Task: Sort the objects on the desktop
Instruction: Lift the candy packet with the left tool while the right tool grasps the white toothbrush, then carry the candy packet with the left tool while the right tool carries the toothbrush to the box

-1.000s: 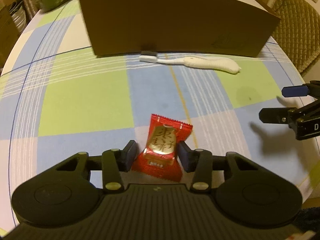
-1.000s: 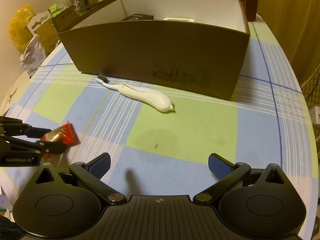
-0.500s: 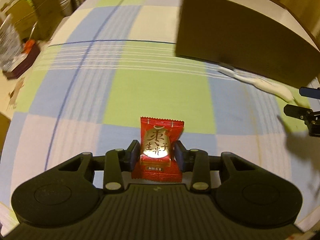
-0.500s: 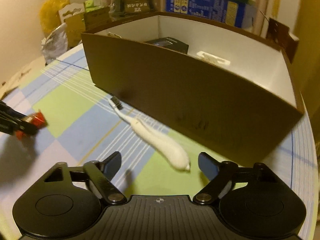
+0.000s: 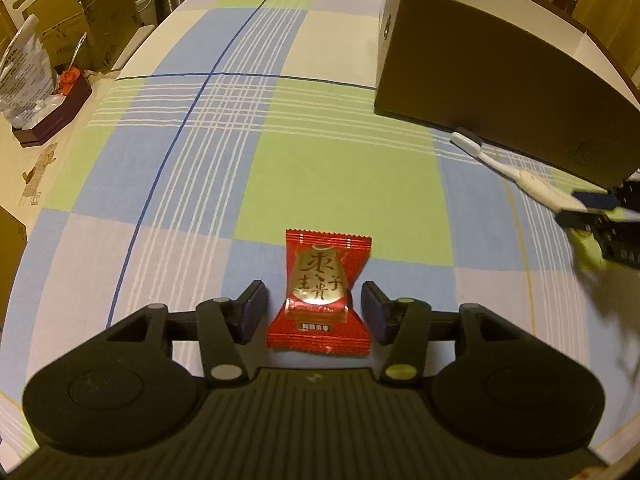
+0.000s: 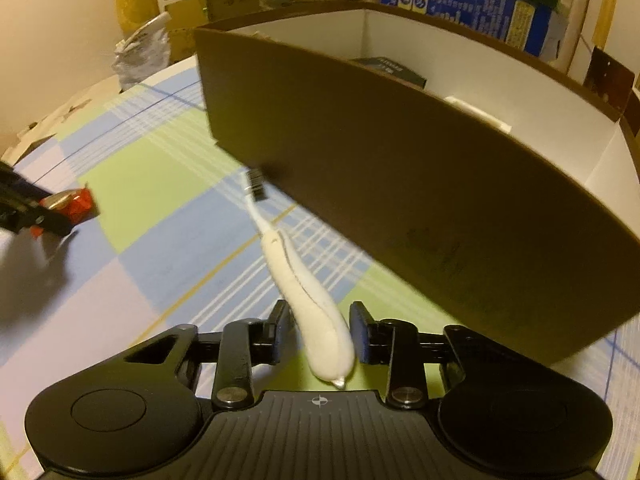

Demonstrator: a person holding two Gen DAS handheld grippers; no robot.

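A round tabletop (image 5: 328, 168) fills both views, covered by a smooth checked cloth of pale blue, green and lilac squares crossed with thin white and dark blue lines. Warm, dim light falls on it. Beyond its far edge the room is crowded with cardboard cartons (image 5: 80, 12), a crinkled plastic bag (image 5: 24, 80) and a blue printed box (image 6: 472, 4) against a plain wall.

On the cloth stands a large open cardboard box (image 6: 400, 184), brown and matte outside, white inside, holding a dark flat item and a white one.

A white toothbrush (image 6: 308, 292) lies just in front of the box wall, its dark bristled head near the box and its thick, rounded handle toward the right gripper (image 6: 320, 332). The right jaws have just been closing and now sit narrow on either side of the handle; whether the pads press it I cannot tell.

A small red candy packet (image 5: 322, 296), glossy foil with a gold panel and crimped ends, lies between the fingers of the left gripper (image 5: 314, 312). The left jaws have just been opening, and a gap shows on each side of the packet.
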